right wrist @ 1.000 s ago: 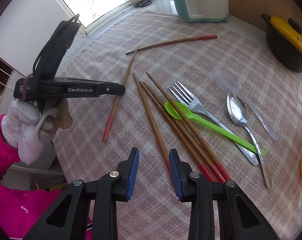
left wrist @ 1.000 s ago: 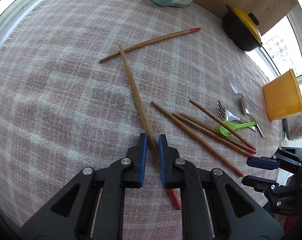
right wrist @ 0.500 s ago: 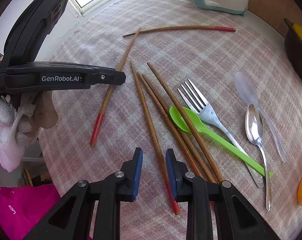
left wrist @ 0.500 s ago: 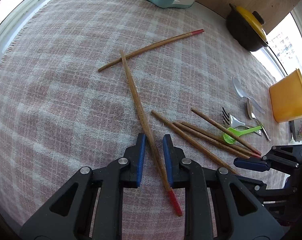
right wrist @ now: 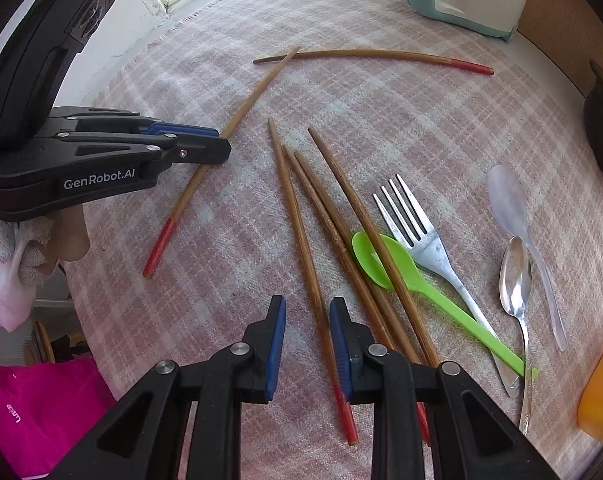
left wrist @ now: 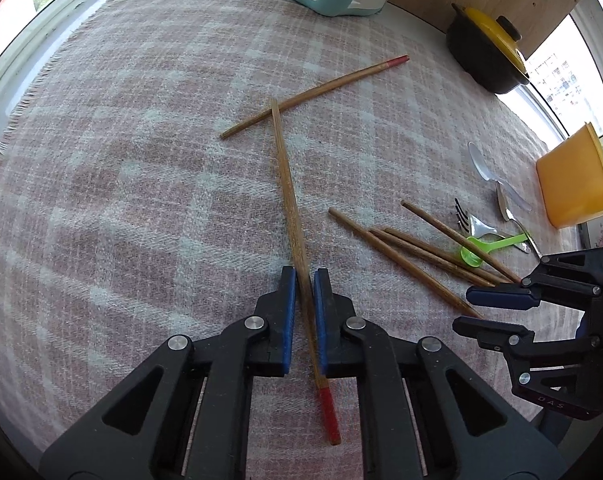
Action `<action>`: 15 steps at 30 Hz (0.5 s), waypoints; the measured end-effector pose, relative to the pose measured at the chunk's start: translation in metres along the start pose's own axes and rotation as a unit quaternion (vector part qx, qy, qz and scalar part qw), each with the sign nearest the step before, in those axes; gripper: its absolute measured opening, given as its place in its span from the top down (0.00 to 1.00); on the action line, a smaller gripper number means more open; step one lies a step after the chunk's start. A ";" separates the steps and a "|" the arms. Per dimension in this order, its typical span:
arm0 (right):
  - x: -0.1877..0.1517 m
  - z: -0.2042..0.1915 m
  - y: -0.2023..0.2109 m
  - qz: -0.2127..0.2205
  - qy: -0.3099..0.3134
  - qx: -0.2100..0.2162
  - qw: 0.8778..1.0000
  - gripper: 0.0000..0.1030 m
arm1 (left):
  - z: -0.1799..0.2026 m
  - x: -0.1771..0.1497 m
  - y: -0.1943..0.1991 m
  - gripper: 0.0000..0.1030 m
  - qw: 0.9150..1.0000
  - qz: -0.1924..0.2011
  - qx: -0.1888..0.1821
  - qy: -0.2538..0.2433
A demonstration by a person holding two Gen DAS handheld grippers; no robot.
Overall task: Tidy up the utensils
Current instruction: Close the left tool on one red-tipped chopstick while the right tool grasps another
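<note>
Pink plaid cloth (left wrist: 141, 200) covers our table, and our left gripper (left wrist: 304, 280) has its jaws nearly together around the stray chopstick (left wrist: 287, 184) (looks pinched, red end toward us). Its long axis runs straight ahead along the fingers, while our right gripper (right wrist: 307, 312), jaws apart, straddles one chopstick of the bundle (right wrist: 341, 220).

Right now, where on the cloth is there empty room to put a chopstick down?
Bare pink checked cloth lies left of the long wooden chopstick between the left gripper fingers. Crowded: the chopstick bunch, green plastic spoon and metal fork by the right gripper.
</note>
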State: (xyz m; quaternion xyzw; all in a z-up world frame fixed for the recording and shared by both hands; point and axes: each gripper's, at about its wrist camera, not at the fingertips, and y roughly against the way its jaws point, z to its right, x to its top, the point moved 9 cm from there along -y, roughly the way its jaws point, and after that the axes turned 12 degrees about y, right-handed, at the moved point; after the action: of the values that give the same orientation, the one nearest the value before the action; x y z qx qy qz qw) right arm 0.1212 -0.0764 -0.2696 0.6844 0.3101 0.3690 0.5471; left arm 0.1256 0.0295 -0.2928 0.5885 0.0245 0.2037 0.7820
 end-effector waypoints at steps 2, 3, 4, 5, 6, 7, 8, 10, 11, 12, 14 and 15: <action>0.005 0.000 -0.005 -0.014 0.008 -0.009 1.000 0.79 | -0.003 -0.001 0.001 0.93 1.000 -0.003 -0.007 0.005; 0.006 -0.001 -0.009 -0.024 0.014 -0.014 1.000 0.80 | -0.004 -0.002 0.002 0.93 1.000 -0.004 -0.010 0.008; 0.009 -0.003 -0.010 -0.024 0.023 -0.021 0.999 0.80 | -0.004 -0.002 0.002 0.93 1.000 -0.005 -0.012 0.009; 0.010 -0.005 -0.012 -0.031 0.034 -0.028 0.999 0.80 | -0.004 -0.002 0.002 0.93 1.000 -0.005 -0.012 0.009; 0.013 -0.007 -0.014 -0.038 0.044 -0.037 0.998 0.81 | -0.004 -0.003 0.002 0.93 1.000 -0.005 -0.013 0.009; 0.015 -0.009 -0.015 -0.044 0.053 -0.045 0.997 0.84 | -0.004 -0.003 0.002 0.93 1.000 -0.005 -0.013 0.011; 0.016 -0.010 -0.016 -0.050 0.061 -0.053 0.996 0.90 | -0.004 -0.003 0.002 0.93 1.000 -0.006 -0.012 0.010; 0.019 -0.013 -0.019 -0.056 0.064 -0.054 0.995 0.95 | -0.005 -0.001 0.002 0.93 1.000 -0.009 -0.011 0.017; 0.020 -0.013 -0.019 -0.056 0.061 -0.050 0.995 0.95 | -0.006 0.000 0.001 0.93 1.000 -0.014 -0.013 0.023; 0.020 -0.012 -0.019 -0.055 0.058 -0.047 0.996 0.95 | -0.009 0.001 0.002 0.92 0.999 -0.020 -0.014 0.030; 0.020 -0.011 -0.019 -0.049 0.049 -0.041 0.997 0.96 | -0.008 0.007 0.001 0.89 0.999 -0.021 -0.011 0.032; 0.016 -0.008 -0.016 -0.045 0.041 -0.036 0.997 0.96 | -0.006 0.010 0.000 0.89 1.000 -0.014 -0.004 0.024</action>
State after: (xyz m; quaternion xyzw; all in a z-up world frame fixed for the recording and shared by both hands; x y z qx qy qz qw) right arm 0.1224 -0.0559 -0.2814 0.6338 0.3492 0.3825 0.5745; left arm 0.1331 0.0387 -0.2926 0.5798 0.0512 0.2071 0.7863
